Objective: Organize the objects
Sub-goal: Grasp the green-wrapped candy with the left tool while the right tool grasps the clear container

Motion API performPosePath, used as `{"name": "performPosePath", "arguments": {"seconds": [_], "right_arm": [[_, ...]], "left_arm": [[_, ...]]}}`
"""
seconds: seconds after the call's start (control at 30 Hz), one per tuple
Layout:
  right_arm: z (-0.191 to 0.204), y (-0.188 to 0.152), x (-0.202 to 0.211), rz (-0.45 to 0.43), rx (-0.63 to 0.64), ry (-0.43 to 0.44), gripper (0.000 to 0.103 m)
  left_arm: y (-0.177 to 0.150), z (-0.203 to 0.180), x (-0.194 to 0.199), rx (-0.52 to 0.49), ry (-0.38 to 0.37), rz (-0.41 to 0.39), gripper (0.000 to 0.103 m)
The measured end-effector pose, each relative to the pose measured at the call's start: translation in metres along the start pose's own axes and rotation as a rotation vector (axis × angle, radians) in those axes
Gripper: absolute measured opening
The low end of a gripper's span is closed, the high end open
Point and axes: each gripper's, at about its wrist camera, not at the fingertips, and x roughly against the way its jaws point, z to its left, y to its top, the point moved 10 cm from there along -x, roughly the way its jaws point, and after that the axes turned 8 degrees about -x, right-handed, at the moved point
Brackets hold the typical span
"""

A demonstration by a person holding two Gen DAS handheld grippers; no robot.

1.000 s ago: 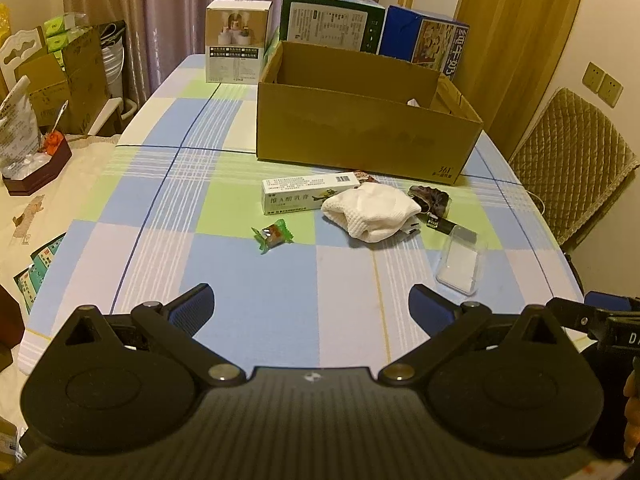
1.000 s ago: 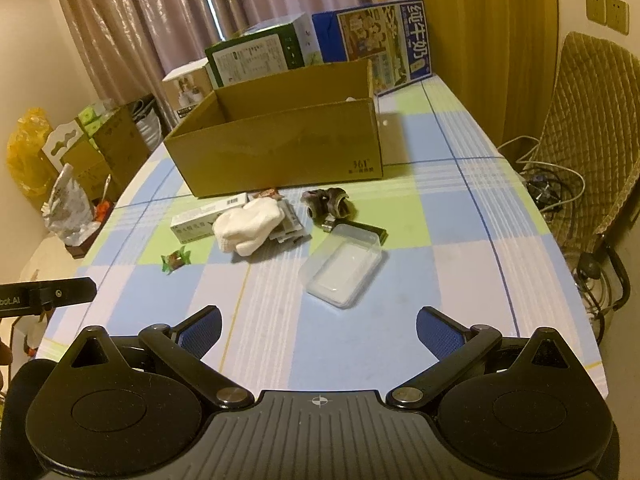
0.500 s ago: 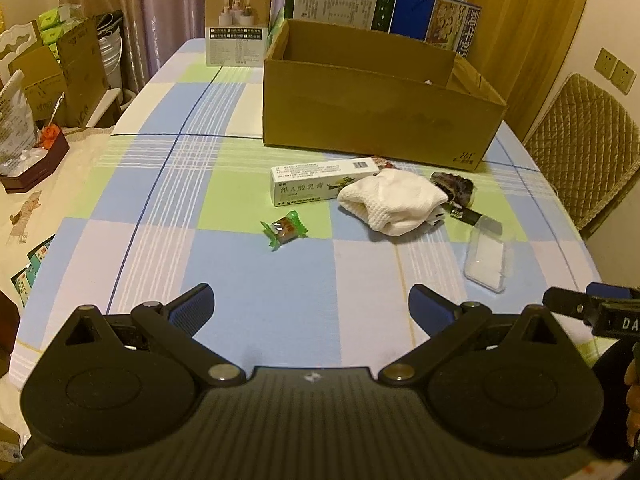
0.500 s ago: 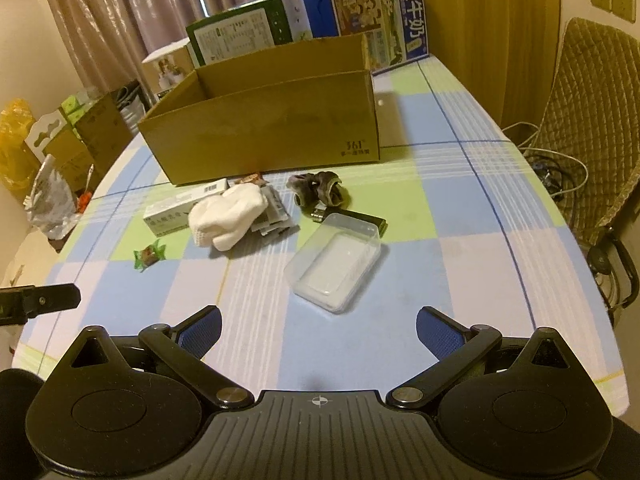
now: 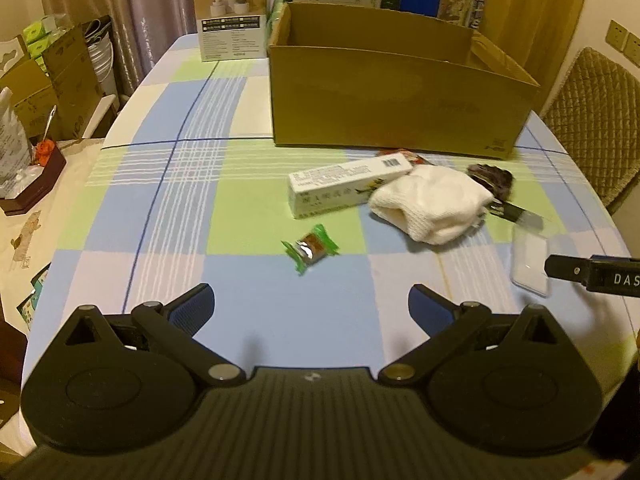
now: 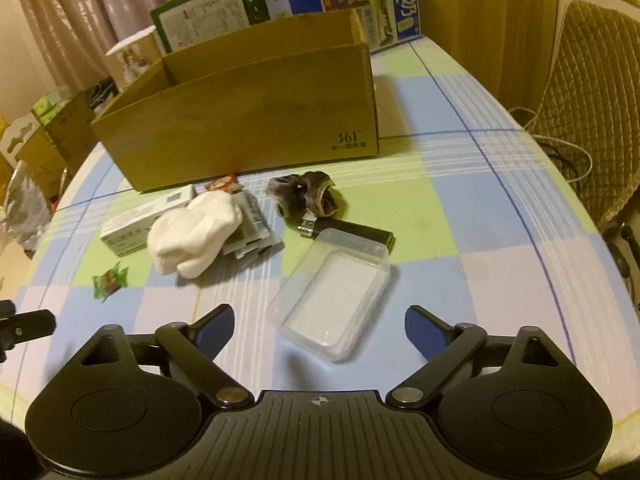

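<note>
Both grippers, left (image 5: 311,306) and right (image 6: 319,322), gape wide, empty. Before the cardboard box (image 6: 256,120) lie a white sock (image 6: 196,234), candy (image 5: 310,249) and clear tray (image 6: 334,294); only the right view shows what may be a lighter (image 6: 346,232).

The cardboard box (image 5: 392,96) hides its own inside, so no clue what's in there. The white sock (image 6: 196,232) covers most of some packets (image 6: 250,226), and their print is too blurry to read.

Left tongs (image 5: 311,307) gape empty, just short of the green candy (image 5: 310,248).
</note>
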Motion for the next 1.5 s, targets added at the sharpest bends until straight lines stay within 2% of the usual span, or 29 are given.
{"name": "performPosePath", "arguments": {"seconds": [0.17,0.33,0.4,0.53,0.63,0.7,0.77,0.93,1.13,1.2,1.5], "right_arm": [[0.001,0.002,-0.022,0.026,-0.030,0.000,0.080],[0.002,0.006,-0.040,0.039,-0.029,-0.037,0.073],[0.002,0.006,-0.045,0.044,-0.020,-0.058,0.064],[0.003,0.003,-0.047,0.057,0.002,-0.062,0.055],[0.008,-0.003,-0.044,0.077,0.012,-0.038,0.054],[0.012,-0.009,-0.041,0.088,0.026,-0.019,0.054],[0.015,-0.015,-0.038,0.091,0.046,-0.006,0.054],[0.018,-0.022,-0.036,0.082,0.086,-0.001,0.054],[0.018,-0.022,-0.037,0.079,0.099,0.006,0.054],[0.018,-0.023,-0.038,0.074,0.102,0.008,0.054],[0.019,-0.020,-0.041,0.061,0.098,0.010,0.063]], "left_arm": [[0.007,0.008,-0.014,-0.004,-0.019,0.004,0.101],[0.015,0.012,-0.027,-0.025,-0.048,0.005,0.094],[0.018,0.012,-0.034,-0.043,-0.059,0.005,0.092],[0.022,0.010,-0.047,-0.118,-0.087,-0.004,0.087],[0.022,0.005,-0.061,-0.198,-0.123,-0.004,0.078],[0.021,0.003,-0.069,-0.254,-0.146,-0.001,0.069],[0.022,0.000,-0.075,-0.303,-0.165,-0.012,0.065],[0.018,-0.006,-0.091,-0.420,-0.183,0.010,0.041],[0.017,-0.012,-0.098,-0.487,-0.199,0.009,0.035],[0.017,-0.013,-0.098,-0.482,-0.201,0.011,0.025],[0.015,-0.022,-0.096,-0.421,-0.135,0.018,0.026]]}}
